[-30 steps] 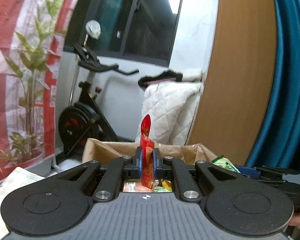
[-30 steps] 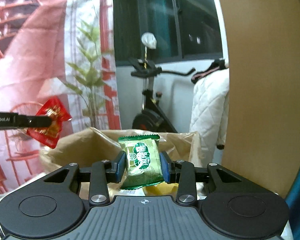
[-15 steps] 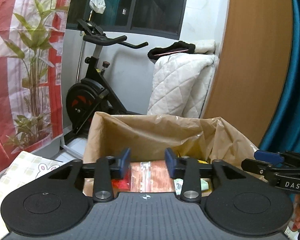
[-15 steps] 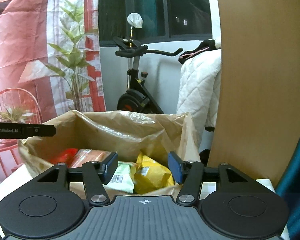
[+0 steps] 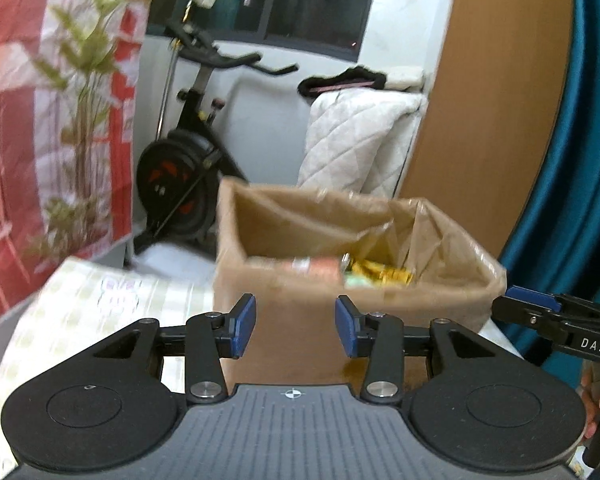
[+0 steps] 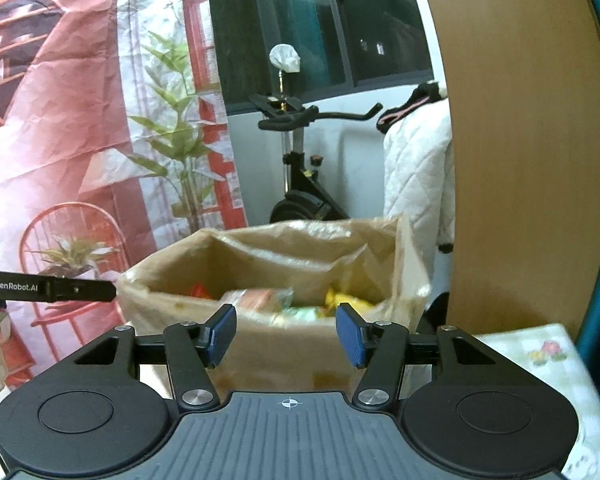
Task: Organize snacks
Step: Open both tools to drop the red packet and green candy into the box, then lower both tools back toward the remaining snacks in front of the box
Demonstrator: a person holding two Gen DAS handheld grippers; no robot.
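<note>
Both my grippers empty, jaws apart: left gripper, right gripper, nothing between pads. Both sit just near side of brown bag, I judge ready for next pick. Bag mouth stands open so snacks drop in easily. One bag; snacks lie inside, about four or five packets, blurred, exact count unclear. Two grippers.

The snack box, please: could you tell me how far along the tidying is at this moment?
Done: several packets, yellow and orange-red among them, already lie inside the lined cardboard box. In hand: nothing; the left tongs and right tongs both stand open and empty in front of the box. Left: no loose snacks show on the tablecloth in either view, so I cannot tell what remains.
</note>
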